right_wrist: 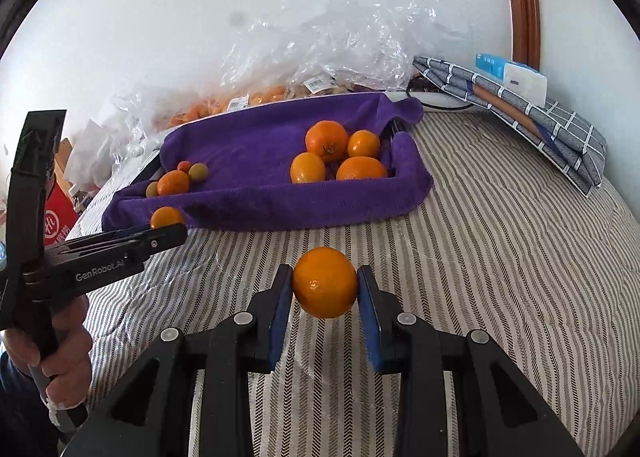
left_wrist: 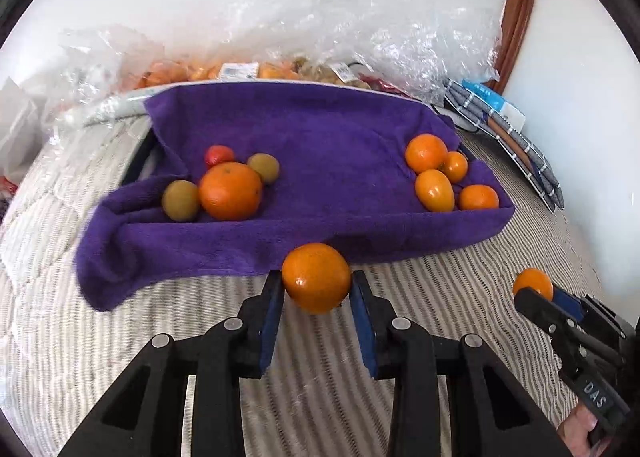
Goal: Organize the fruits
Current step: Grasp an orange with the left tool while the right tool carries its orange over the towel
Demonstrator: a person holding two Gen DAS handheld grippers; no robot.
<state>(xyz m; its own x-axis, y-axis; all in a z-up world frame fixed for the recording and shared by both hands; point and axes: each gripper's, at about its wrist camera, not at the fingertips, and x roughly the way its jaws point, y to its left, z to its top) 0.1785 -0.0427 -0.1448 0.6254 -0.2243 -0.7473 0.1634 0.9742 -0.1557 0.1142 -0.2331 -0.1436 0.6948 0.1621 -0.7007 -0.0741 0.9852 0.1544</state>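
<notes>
Seven oranges [left_wrist: 316, 277], two green fruits [left_wrist: 181, 201], one red fruit [left_wrist: 219, 155]

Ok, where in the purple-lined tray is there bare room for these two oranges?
The towel's middle is bare, between the mixed cluster at the left end and the orange pile at the right end. Both ends are crowded.
</notes>
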